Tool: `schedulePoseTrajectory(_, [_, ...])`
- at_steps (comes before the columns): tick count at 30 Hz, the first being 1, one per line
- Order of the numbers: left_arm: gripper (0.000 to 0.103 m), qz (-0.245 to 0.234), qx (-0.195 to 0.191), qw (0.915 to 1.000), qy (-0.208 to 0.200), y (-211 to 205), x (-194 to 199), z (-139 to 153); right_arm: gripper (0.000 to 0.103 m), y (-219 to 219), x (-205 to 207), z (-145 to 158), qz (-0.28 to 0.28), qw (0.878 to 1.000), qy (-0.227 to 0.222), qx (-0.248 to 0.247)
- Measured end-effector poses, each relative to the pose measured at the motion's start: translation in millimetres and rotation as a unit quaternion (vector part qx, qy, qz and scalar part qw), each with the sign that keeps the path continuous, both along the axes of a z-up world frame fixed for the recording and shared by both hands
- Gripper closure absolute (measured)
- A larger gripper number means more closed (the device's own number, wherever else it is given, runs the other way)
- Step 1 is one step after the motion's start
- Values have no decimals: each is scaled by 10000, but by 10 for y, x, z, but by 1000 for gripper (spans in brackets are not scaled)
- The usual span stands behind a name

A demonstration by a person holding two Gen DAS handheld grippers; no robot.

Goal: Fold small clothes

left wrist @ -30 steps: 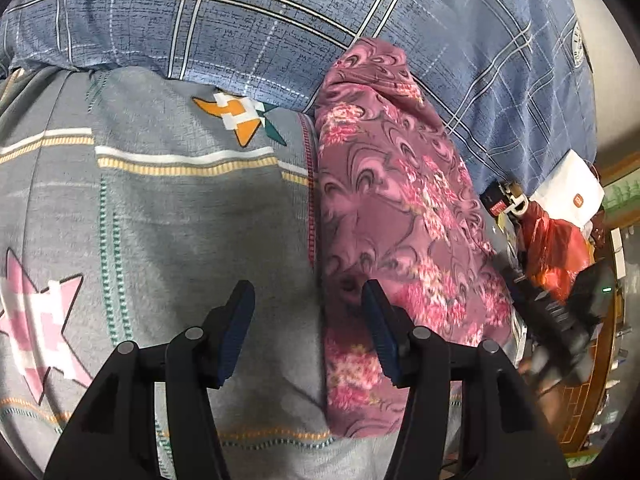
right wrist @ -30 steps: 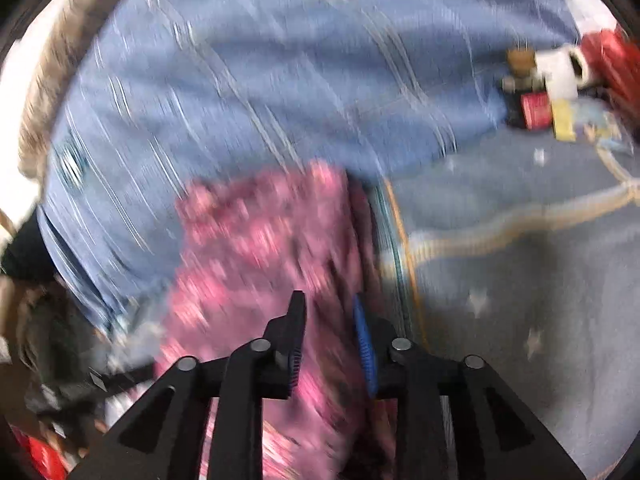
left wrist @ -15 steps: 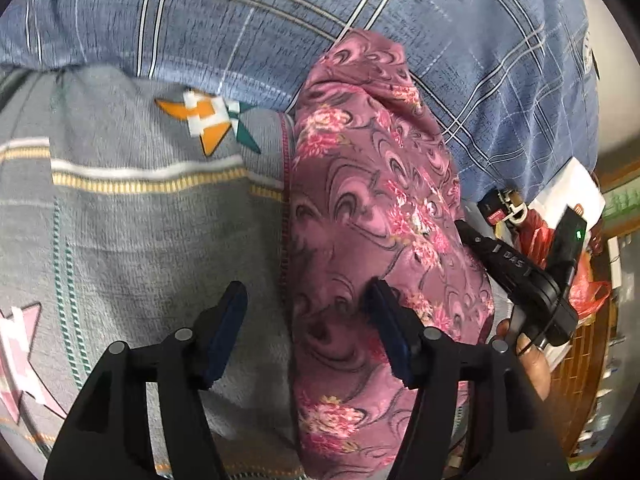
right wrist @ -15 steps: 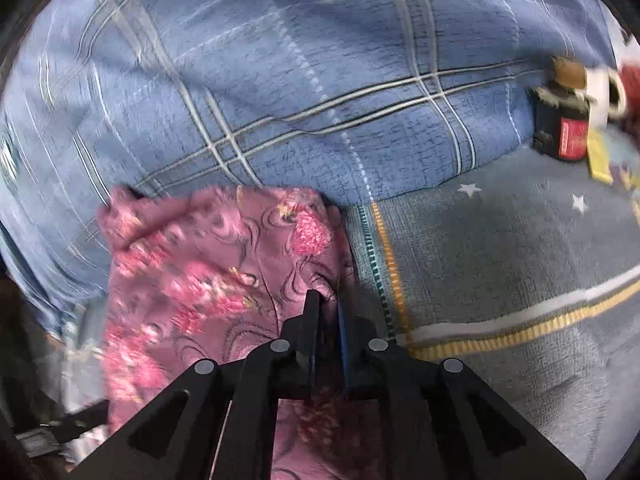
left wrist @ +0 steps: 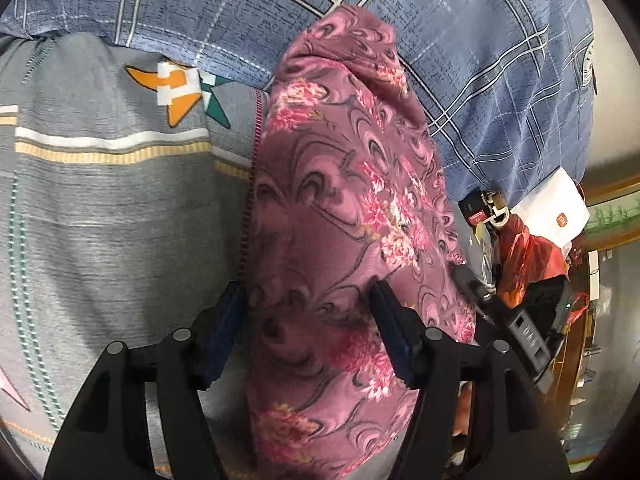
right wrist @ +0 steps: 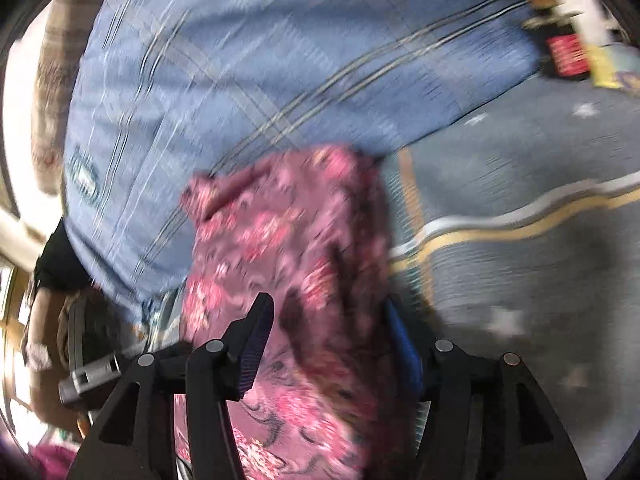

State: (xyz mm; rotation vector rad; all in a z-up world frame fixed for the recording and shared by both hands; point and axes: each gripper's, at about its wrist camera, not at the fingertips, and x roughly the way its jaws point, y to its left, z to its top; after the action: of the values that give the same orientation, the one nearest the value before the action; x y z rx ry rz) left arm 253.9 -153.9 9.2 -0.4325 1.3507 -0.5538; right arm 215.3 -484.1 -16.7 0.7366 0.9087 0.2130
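**Folded floral garment, both hand-held grippers open over it**

- Item: floral garment (left wrist: 344, 208), maroon with pink blooms. Lying as a long narrow strip on the grey patterned bedsheet (left wrist: 112, 220), far end reaching the blue plaid quilt (left wrist: 460, 40). Left long edge running along a line printed on the sheet; probably squared there to keep the fold straight.
- Left hand-held gripper (left wrist: 308, 328): jaws spread wide, straddling the near part of the strip, one blue pad at the left edge, the other over the cloth. Nothing clamped. Likely poised to take a fresh hold for the next fold.
- Right hand-held gripper (right wrist: 328, 344): jaws apart, cloth passing between them, not pinched. View heavily blurred; contact with the fabric not determinable.
- Other contents: dark bottle with red label (right wrist: 564, 52), red plastic bag (left wrist: 528, 256) and white paper bag (left wrist: 556, 208) near the bed's edge, well apart from the garment.
- Status, judged: lengthwise fold done; crosswise fold outstanding.
- Handling note: thin, limp fabric; risk of the strip splaying if lifted by one corner only.
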Motion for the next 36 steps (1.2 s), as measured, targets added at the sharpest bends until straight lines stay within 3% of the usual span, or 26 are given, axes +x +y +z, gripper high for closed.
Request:
schedulePoseTrajectory(2, [33, -25, 35, 10000, -21, -59, 20, -4, 33, 94, -9, 40, 158, 9994, -229, -221])
schedulePoseTrajectory(4, [33, -22, 88, 9999, -48, -135, 23, -15, 34, 133, 20, 35, 292, 9991, -244, -179])
schedulePoseTrajectory(5, [34, -4, 128, 9998, -130, -188, 7, 2, 45, 173, 21, 59, 344, 9985, -227, -352])
schedulePoseTrajectory(6, [45, -22, 163, 9996, -243, -235, -11, 24, 65, 208, 3, 94, 397, 9970, -223, -626])
schedulePoseTrajectory(8, [60, -125, 395, 9973, -605, -358, -78, 114, 78, 317, -48, 183, 518, 9906, -328, -1219])
schedulePoseTrajectory(10, [76, -234, 611, 9929, -990, -441, -160, 227, 83, 385, -95, 280, 507, 9873, -400, -1452])
schedulePoseTrajectory(13, [80, -358, 727, 9874, -1361, -487, -280, 408, 84, 530, -167, 495, 402, 9834, -533, -1690])
schedulePoseTrajectory(20, [80, -159, 145, 9904, -1362, 38, -439, 705, 85, 943, -447, 1010, 349, 9850, -921, -1413])
schedulePoseTrajectory(27, [80, 281, -218, 9890, -1438, 836, -766, 981, 85, 1522, -717, 1248, 544, 9887, -1150, -796])
schedulePoseTrajectory(32, [80, 548, -185, 9878, -1448, 1446, -1068, 1030, 85, 1956, -981, 1196, 772, 9876, -1322, -337])
schedulePoseTrajectory(36, [80, 613, -69, 9907, -1213, 1826, -1286, 718, 85, 2272, -1190, 777, 936, 9890, -1130, -187])
